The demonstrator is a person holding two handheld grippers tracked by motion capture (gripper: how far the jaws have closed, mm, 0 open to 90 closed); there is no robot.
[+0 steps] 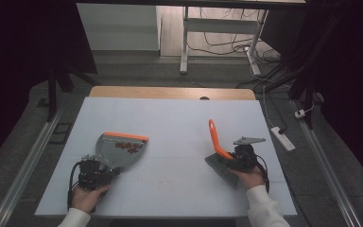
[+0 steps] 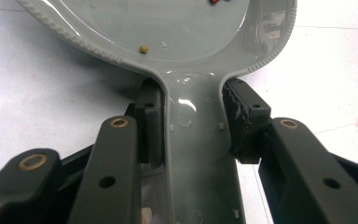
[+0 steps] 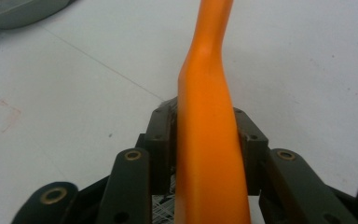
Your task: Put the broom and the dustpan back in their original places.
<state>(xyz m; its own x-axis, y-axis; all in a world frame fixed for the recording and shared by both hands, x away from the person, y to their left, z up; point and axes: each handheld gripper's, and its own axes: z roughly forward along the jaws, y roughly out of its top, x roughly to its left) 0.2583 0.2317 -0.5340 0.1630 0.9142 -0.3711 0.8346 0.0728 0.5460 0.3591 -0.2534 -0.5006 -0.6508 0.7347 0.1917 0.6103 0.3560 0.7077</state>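
Grey dustpan (image 1: 121, 150), orange lip, red bits inside; left gripper (image 2: 193, 123) fingers clamp its handle. Right of dustpan: orange-handled brush (image 1: 216, 140), right gripper (image 3: 205, 135) fingers around handle. No readable writing.

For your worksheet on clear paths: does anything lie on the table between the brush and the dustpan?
Nothing visible does. The white table is bare between the orange-handled brush, in the right gripper, and the grey dustpan, held by the left gripper.

A lab or test room: a white tabletop (image 1: 170, 118) ringed by black curtains (image 1: 23, 42), floor rails (image 1: 23, 161), loose cables (image 1: 227, 47), a power strip (image 1: 282, 138) and a bare desk frame (image 1: 184, 42).
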